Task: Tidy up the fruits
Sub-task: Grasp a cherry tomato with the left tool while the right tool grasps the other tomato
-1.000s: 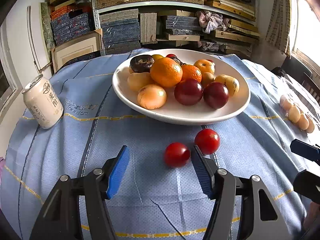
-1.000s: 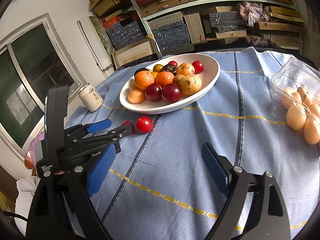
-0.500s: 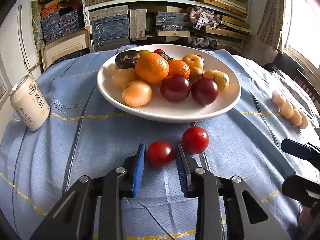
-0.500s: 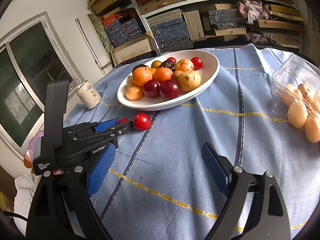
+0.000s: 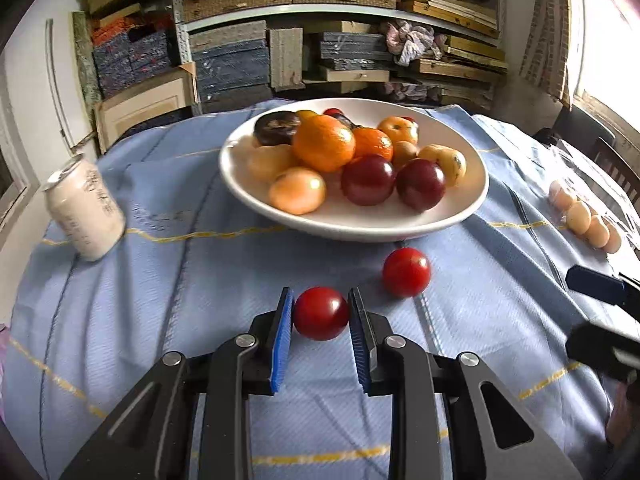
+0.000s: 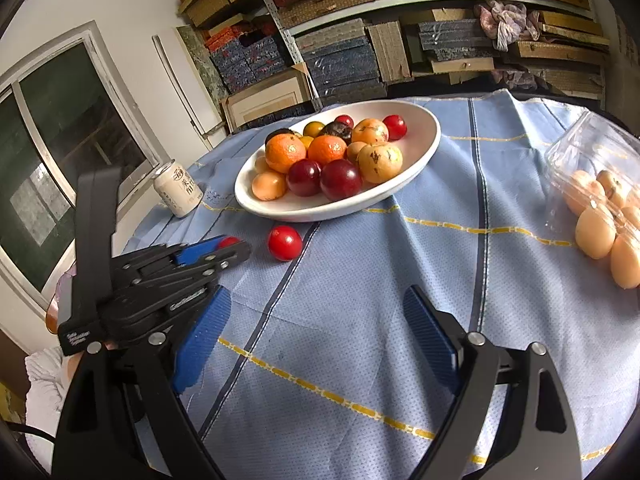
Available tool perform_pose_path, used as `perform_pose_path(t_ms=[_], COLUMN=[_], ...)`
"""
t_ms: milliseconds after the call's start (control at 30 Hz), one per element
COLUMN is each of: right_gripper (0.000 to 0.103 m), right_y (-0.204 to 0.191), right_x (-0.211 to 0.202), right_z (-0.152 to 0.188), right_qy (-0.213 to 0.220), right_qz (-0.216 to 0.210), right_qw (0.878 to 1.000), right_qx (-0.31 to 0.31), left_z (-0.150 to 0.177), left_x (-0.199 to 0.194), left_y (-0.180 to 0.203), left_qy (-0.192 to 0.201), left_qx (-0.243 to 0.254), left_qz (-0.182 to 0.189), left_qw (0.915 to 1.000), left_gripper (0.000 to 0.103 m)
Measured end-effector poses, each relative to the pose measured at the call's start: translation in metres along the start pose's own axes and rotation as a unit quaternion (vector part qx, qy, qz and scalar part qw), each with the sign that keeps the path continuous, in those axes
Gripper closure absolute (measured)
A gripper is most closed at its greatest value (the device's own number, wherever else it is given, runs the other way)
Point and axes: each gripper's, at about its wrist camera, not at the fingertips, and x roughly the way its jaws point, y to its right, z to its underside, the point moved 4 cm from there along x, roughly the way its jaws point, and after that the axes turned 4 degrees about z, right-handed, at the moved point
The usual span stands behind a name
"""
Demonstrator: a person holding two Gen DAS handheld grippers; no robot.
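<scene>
Near the bowl [image 5: 472, 204] | left gripper [image 5: 321, 312] pinching tomato [image 5: 321, 313] | right gripper [image 6: 316, 344] spread, empty | risk: overtight squeeze splits tomato.

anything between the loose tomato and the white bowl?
No. Only bare blue cloth between loose tomato and white bowl; left wrist view.

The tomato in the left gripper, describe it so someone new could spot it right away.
Find the white bowl of fruit on the blue tablecloth. Two red tomatoes lie on the cloth before it. Yours is the gripped tomato, pinched between the left gripper's blue pads; the other tomato sits free, nearer the bowl.
</scene>
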Motion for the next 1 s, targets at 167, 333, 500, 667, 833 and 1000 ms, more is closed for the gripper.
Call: perform_pose_path(t_ms=[167,333,500,667,833,1000], right_gripper=[0.017,0.027,0.038,0.049,0.053,0.057], right_y=[0.0,-0.014,-0.043,-0.067,-0.07,-0.07], right_x=[0.001,0.006,0.027,0.059,0.08,0.097], right_z=[0.0,-0.001,-0.009,-0.015,-0.023,-0.03], right_qy=[0.004,0.004,-0.019,-0.044,-0.048,-0.057], right_qz=[0.007,0.011,0.024,0.051,0.07,0.081], right_qw=[1.0,0.999,0.996,0.989,0.988,0.987], right_qx=[-0.011,-0.037,-0.08,-0.13,-0.128,-0.129], left_z=[0.009,0.016,0.014,0.014,0.013,0.013], left_x=[-0.024,-0.04,-0.042,-0.042,-0.044,-0.044], left_y=[-0.006,-0.026,-0.037,-0.04,-0.041,-0.041], left_qy=[0.015,0.031,0.037,0.035,0.039,0.036], left_qx=[0.012,-0.017,-0.038,-0.045,-0.047,-0.048], left_qz=[-0.015,-0.014,-0.005,0.001,0.004,0.005], left_qw=[0.9997,0.9993,0.9986,0.9984,0.9981,0.9982], left_gripper=[0.076,0.076,0.076,0.076,0.076,0.076])
